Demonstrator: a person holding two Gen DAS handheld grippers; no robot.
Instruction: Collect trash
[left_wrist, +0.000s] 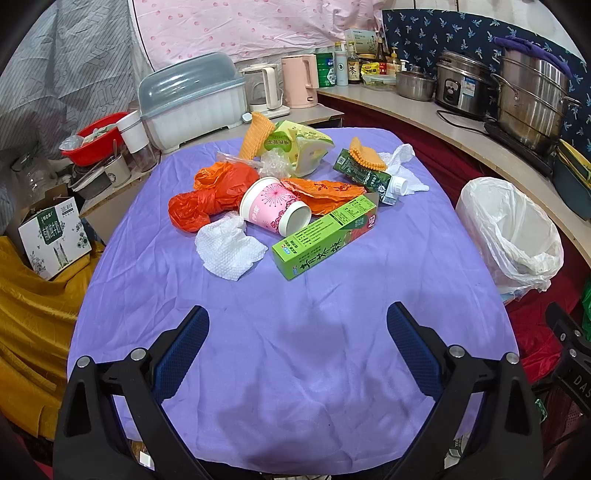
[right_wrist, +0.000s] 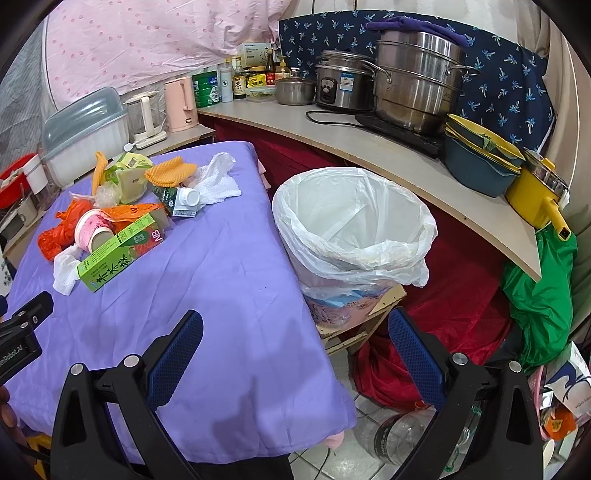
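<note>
left gripper (left_wrist: 297, 317): bottom of left wrist view, fingers wide apart, holds nothing, over bare purple cloth.
right gripper (right_wrist: 295, 321): bottom of right wrist view, fingers wide apart, holds nothing, over the table's right edge.
table (left_wrist: 295, 350): purple cloth cover, fills centre of left view.
trash pile: centre to upper centre of left view, all on the cloth, well apart from both grippers.
green box (left_wrist: 325, 236): long carton lying flat, nearest edge of pile, touching the cup.
paper cup (left_wrist: 275, 211): pink, on its side, mouth toward lower right.
orange bag (left_wrist: 210, 199): crumpled, left of cup.
tissue (left_wrist: 229, 249): white, crumpled, just below the orange bag.
milk carton (left_wrist: 369, 177): dark green, white cap, on its side, right part of pile.
white wrapper (left_wrist: 402, 166): beside the carton, right edge of pile.
yellow packet (left_wrist: 299, 147): top of pile.
trash bin (right_wrist: 354, 225): white liner, open, centre of right view, just beside the table's right edge.
counter (right_wrist: 369, 155): upper right, steel pots on it.
</note>
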